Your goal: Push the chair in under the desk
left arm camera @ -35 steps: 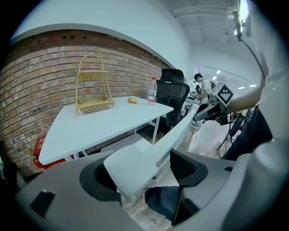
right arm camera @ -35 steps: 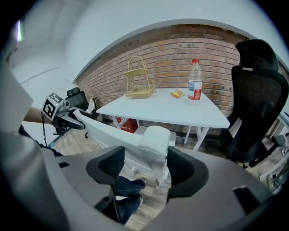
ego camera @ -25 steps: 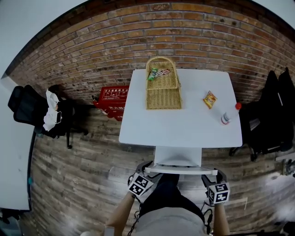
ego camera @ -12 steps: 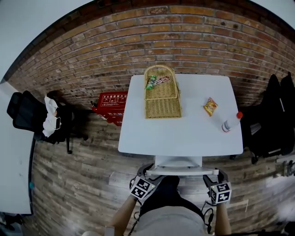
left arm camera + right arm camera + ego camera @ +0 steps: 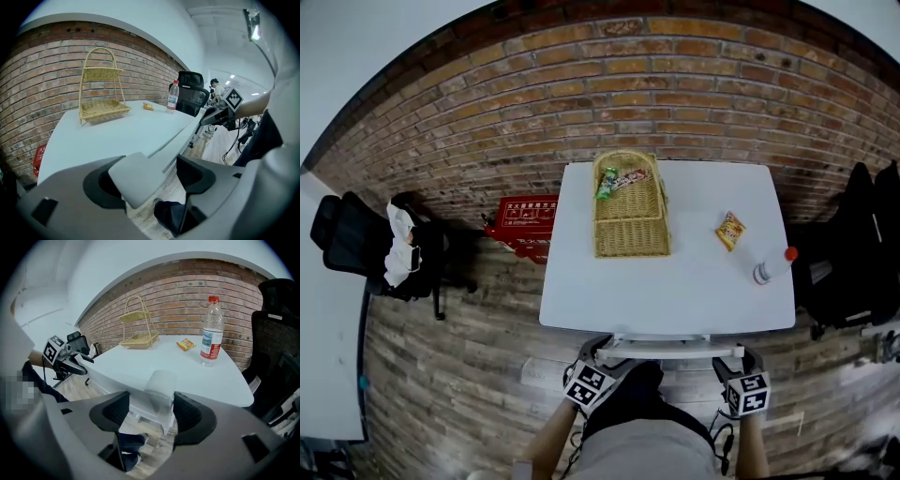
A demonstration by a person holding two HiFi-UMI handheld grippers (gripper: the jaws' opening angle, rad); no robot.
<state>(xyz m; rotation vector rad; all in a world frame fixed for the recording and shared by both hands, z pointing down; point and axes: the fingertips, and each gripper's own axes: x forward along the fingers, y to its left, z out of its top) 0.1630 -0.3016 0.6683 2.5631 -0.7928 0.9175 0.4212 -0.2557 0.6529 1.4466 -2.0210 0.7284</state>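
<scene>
The white desk [image 5: 666,291] stands against the brick wall. In the head view only the top rail of the white chair [image 5: 661,348] shows at the desk's near edge; its seat is hidden beneath the top. My left gripper [image 5: 602,354] is at the rail's left end and my right gripper [image 5: 729,358] at its right end. In the left gripper view the chair's corner [image 5: 133,180] lies between the open jaws of the left gripper [image 5: 145,173], against one jaw only. In the right gripper view the chair's other corner [image 5: 159,390] sits the same way in the right gripper [image 5: 152,408].
On the desk are a wicker basket [image 5: 628,211] with snack packets, an orange packet [image 5: 729,230] and a red-capped bottle [image 5: 772,266]. A red box [image 5: 525,223] lies on the floor at the left. Black office chairs stand at the far left [image 5: 366,248] and right [image 5: 853,244].
Both grippers and the chair have moved forward toward the wall. The chair seat, visible a second ago in front of the desk, has slid beneath the desk top.
</scene>
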